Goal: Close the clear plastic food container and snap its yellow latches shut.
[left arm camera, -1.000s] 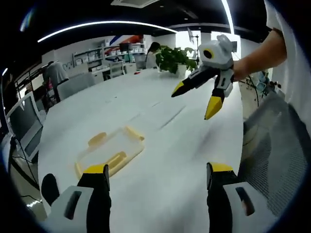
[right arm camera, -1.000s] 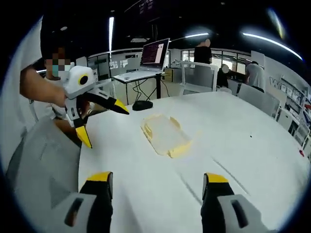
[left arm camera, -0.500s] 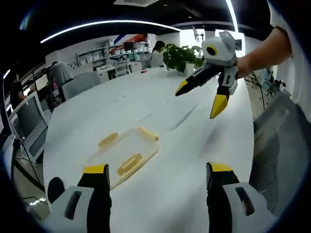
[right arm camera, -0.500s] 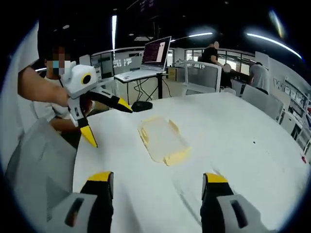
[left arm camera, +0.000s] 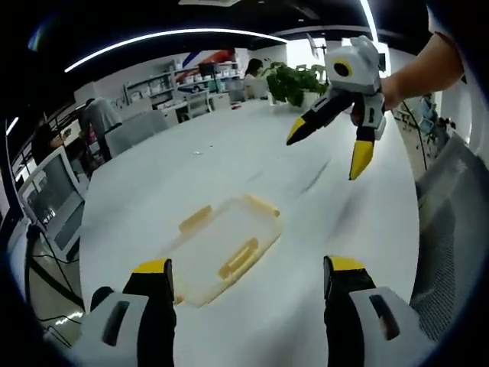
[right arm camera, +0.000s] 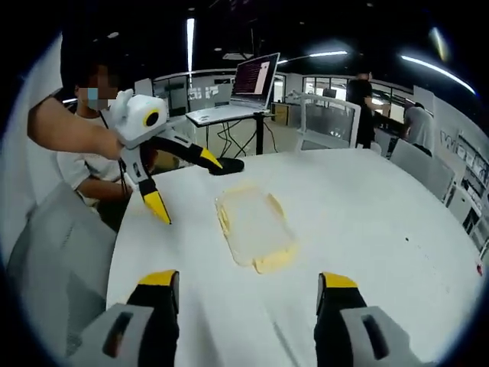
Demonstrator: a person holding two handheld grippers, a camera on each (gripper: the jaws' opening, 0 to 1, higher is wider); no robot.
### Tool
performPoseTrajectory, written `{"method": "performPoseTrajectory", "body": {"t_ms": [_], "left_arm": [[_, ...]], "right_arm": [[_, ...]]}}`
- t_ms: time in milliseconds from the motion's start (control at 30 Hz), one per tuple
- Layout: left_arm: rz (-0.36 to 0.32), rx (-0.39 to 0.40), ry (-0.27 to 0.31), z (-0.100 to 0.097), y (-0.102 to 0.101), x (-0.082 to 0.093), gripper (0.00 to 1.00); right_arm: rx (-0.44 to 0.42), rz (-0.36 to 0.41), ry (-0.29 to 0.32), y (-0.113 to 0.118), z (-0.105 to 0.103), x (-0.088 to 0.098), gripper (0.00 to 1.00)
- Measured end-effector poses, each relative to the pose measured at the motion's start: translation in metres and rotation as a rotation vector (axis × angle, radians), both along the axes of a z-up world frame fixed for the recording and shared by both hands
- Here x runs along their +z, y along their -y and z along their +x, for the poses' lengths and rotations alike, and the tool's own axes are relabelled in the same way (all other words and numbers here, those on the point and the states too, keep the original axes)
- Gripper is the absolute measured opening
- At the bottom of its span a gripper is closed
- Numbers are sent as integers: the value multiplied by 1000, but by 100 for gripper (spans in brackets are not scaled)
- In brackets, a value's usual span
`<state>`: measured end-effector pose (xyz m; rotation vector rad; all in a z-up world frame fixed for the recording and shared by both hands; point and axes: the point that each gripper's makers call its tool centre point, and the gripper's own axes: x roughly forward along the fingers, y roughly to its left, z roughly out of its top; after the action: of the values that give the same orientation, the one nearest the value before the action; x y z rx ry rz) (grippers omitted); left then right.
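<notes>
Clear plastic, edged with yellow latches, is what I am watching on the white worktop point(left arm camera: 229, 153): the food container point(left arm camera: 221, 248) is lying flat, with its lid seemingly sitting on top, though I cannot tell whether any latch is snapped down. In the left gripper view it is sitting just ahead of my left claw point(left arm camera: 243, 269), whose two yellow-tipped jaws are standing wide apart and gripping nothing. In the right gripper view the same container point(right arm camera: 253, 227) is lying further out, ahead of my right claw point(right arm camera: 244, 281), which is also spread wide with nothing between its jaws. Each claw is hovering above the worktop, well apart from the container, and neither is touching it. I am seeing the right claw point(left arm camera: 330, 147) entering the left gripper view from the upper right, held by a bare forearm, jaws splayed. The left claw point(right arm camera: 185, 186) is showing at the left of the right gripper view, likewise splayed. A potted plant point(left arm camera: 294, 80) is standing at the worktop's far end, and a laptop point(right arm camera: 254, 80) is sitting on a desk beyond.
</notes>
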<state>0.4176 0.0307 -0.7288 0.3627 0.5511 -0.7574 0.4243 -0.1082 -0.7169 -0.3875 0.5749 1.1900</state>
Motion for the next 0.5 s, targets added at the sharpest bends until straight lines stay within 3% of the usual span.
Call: {"method": "performPoseTrajectory", "body": {"t_ms": [500], "left_arm": [[93,15,4,19,-29,-8,77]], "right_arm": [[73,-37,18,-20,15,-5,72]]}}
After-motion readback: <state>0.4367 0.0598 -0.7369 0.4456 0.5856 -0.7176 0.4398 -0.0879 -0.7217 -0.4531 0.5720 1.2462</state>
